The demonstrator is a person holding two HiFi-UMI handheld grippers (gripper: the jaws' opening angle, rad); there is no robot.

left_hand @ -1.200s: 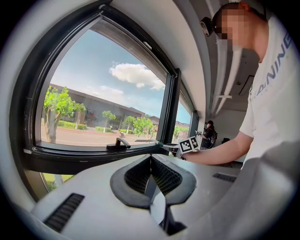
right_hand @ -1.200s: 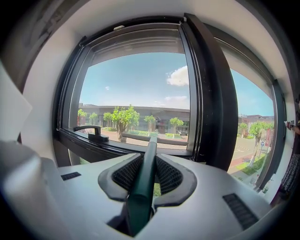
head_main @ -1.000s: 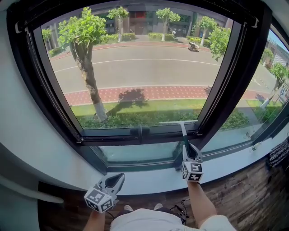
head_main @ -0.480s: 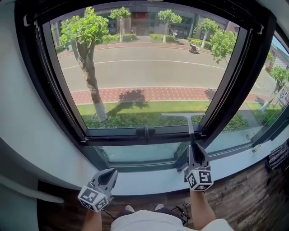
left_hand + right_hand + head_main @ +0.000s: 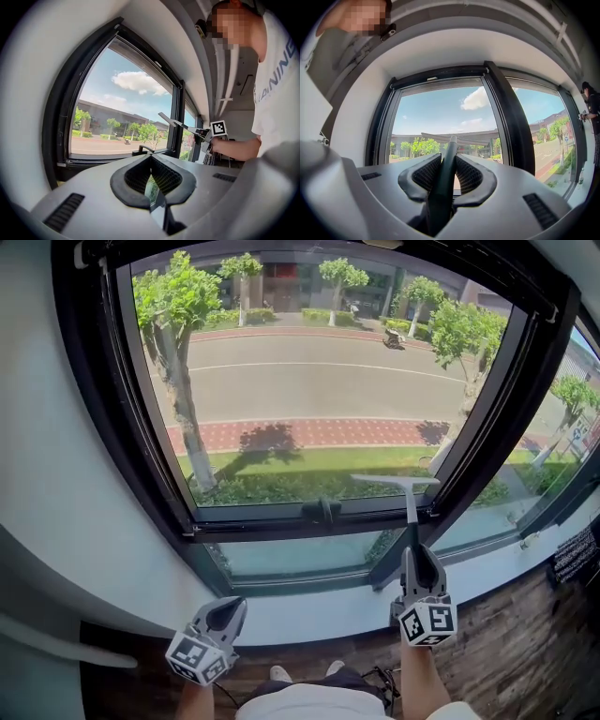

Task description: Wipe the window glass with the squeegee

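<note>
Head view first: the right gripper [image 5: 413, 554] has its jaws clamped on the lower end of the squeegee [image 5: 410, 508], which stands up from it to a crossbar blade lying roughly level, just above and to the right of the window handle [image 5: 323, 512]. That puts the blade low on the window glass [image 5: 309, 381], near the bottom rail and close to the thick black post further right of the handle. From where I stand I cannot tell whether the rubber edge is pressed on the pane or only held in front of it

Right gripper view shows the dark green shaft running straight up between the ribbed pads, gripped on both sides

The left gripper [image 5: 231, 608] hangs well below and to the left of the window handle, jaws drawn together on nothing

As for handling, the tool looks light and stiff in the shaft, with a thin blade that I would expect to flex a little at its edge. The shaft looks smooth and narrow, so it may twist in the pads under sideways drag. Held so low, the long reach gives leverage against the grip; even, moderate pressure seems wise
</note>
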